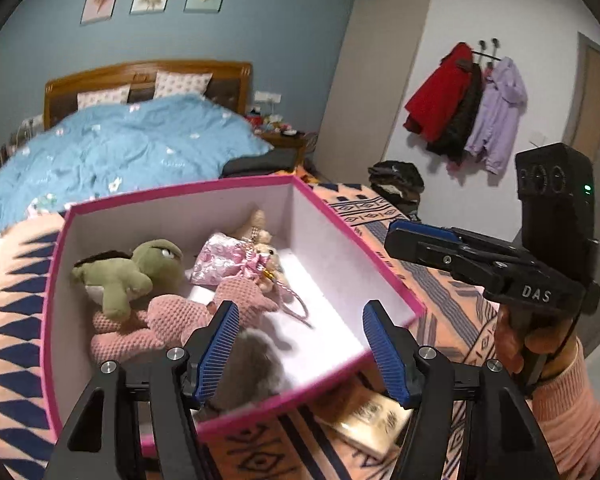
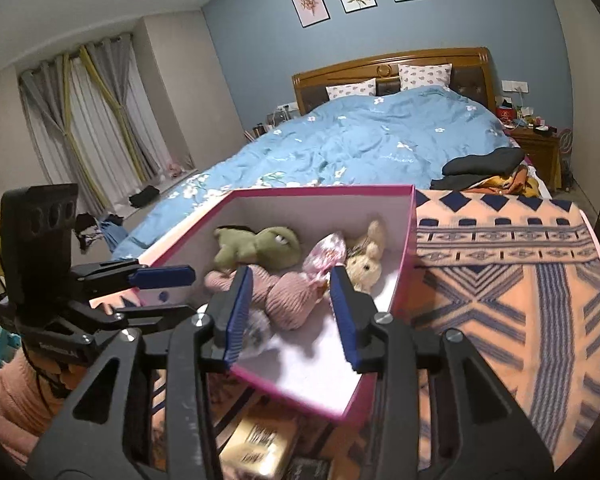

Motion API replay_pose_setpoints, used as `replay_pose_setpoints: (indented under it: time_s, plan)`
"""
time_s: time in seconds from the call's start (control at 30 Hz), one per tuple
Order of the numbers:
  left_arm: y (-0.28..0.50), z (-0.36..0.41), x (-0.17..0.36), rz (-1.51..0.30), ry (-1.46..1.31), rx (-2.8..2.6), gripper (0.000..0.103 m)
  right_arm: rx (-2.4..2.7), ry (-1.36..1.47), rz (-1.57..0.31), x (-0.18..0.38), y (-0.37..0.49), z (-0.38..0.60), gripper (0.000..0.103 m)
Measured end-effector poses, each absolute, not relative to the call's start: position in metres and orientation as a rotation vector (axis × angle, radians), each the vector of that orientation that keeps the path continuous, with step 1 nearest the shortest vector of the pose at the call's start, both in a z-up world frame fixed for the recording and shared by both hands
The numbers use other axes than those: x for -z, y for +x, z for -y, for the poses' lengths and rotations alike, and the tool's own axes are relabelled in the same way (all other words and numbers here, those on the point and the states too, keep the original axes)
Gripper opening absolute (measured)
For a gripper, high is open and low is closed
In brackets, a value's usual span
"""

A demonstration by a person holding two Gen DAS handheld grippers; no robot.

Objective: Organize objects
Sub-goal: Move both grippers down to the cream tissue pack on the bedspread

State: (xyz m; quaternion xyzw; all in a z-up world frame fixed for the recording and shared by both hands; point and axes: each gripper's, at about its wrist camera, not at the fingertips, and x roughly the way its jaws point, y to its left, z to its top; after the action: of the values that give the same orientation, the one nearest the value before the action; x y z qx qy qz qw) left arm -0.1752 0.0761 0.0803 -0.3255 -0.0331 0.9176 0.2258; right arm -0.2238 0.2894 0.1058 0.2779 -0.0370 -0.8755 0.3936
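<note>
A pink-rimmed box (image 1: 180, 193) (image 2: 320, 190) with white walls stands on a patterned blanket. Inside lie a green plush (image 1: 140, 268) (image 2: 260, 246), a pink knitted plush (image 1: 172, 320) (image 2: 288, 292), a shiny pink pouch (image 1: 220, 260) (image 2: 326, 254), a beige bunny (image 2: 368, 264) and a blurred grey fluffy thing (image 1: 252, 372) (image 2: 258, 328). My left gripper (image 1: 300, 340) (image 2: 172, 294) hovers over the box's near edge, open, with nothing pressed between its pads. My right gripper (image 2: 292, 304) (image 1: 400, 240) also stands open above the box's near side, with nothing between its fingers.
The orange and navy blanket (image 2: 500, 280) spreads to the right of the box. A gold-coloured flat box (image 1: 372, 420) (image 2: 256, 444) lies under the box's near corner. A bed with a blue duvet (image 1: 120, 148) sits behind. Coats (image 1: 468, 108) hang on the wall.
</note>
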Motion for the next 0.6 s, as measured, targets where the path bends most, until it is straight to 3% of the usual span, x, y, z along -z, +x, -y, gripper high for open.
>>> replay_pose_setpoints:
  time_s: [0.3, 0.6]
  plan:
    - [-0.119, -0.089, -0.069, 0.010, -0.864, -2.473, 0.066, 2.183, 0.730, 0.123, -0.091, -0.166, -0.313, 0.043]
    - [-0.106, -0.106, -0.024, 0.017, -1.010, -2.373, 0.066, 2.164, 0.897, 0.152, -0.039, -0.133, -0.319, 0.044]
